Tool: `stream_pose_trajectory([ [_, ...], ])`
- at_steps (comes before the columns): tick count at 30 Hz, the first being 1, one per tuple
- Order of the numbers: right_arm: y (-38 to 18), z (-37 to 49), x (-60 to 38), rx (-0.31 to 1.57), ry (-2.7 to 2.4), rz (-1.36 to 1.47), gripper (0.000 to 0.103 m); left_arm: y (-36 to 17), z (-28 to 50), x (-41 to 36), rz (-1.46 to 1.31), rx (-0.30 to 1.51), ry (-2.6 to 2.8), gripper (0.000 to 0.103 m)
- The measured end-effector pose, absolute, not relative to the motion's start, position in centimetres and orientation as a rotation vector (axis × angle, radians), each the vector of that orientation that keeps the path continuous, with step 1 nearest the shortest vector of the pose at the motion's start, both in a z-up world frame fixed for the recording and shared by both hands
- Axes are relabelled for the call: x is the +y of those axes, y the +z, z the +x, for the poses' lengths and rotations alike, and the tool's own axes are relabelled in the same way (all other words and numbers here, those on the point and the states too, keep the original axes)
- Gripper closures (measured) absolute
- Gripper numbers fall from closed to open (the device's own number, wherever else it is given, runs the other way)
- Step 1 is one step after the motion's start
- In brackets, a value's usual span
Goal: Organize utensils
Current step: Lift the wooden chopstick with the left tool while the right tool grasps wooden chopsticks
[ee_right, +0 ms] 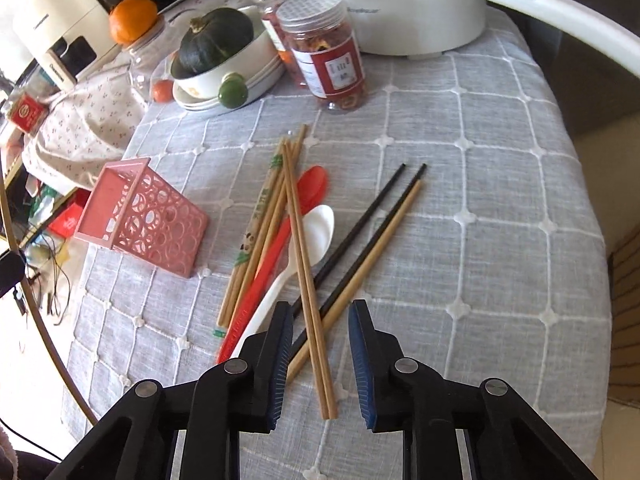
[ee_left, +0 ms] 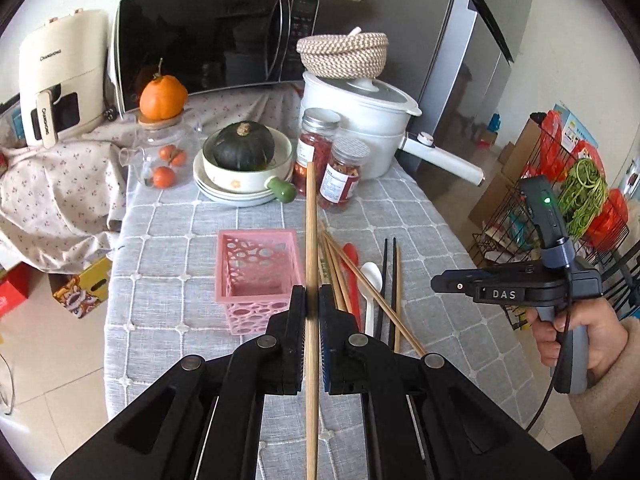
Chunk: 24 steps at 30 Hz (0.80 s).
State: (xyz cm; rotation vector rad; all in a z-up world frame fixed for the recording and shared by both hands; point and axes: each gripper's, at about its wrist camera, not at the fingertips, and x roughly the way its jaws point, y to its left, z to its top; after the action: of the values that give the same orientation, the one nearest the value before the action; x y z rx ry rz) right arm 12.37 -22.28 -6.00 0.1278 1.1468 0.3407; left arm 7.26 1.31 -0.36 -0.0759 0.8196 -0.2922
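Left gripper (ee_left: 312, 300): jaws clamped on one wooden chopstick (ee_left: 311, 232), held up off the counter (ee_right: 500, 208).
Right gripper (ee_right: 320, 354): jaws apart, hovering over the utensil pile (ee_right: 298, 224) mid-counter.
Pink basket (ee_right: 140, 216): near the counter's left edge, just beside the pile.

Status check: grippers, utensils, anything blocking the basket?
Left gripper shut on wooden chopstick. Right gripper open over chopstick pile. Pink basket upright, unobstructed.

You have two spoons (ee_right: 304, 220), two black chopsticks (ee_right: 360, 232), two jars (ee_right: 324, 48), one basket (ee_right: 144, 216) and one pumpkin (ee_right: 216, 38).
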Motion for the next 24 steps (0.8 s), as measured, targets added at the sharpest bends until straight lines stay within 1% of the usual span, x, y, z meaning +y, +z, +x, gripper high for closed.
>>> stream_pose_trajectory([
  [5,-6.8,15.5,-20.1,1.145,0.383,0.023,0.079,0.0,7.4,2.6,-0.108,0.773,-0.271,0.097],
  [9,-8.2,17.4,-18.1,1.146,0.429,-0.036,0.080,-0.6,7.7,3.4,-0.119,0.771,-0.244,0.097],
  [15,-10.9,19.9,-16.2,1.176,0.441,-0.072,0.080,-1.3,8.5,4.2,-0.132,0.783,-0.206,0.097],
  [24,-12.8,21.8,-14.8,1.198,0.410,-0.088,0.079,-1.8,8.9,4.5,-0.135,0.793,-0.189,0.097],
])
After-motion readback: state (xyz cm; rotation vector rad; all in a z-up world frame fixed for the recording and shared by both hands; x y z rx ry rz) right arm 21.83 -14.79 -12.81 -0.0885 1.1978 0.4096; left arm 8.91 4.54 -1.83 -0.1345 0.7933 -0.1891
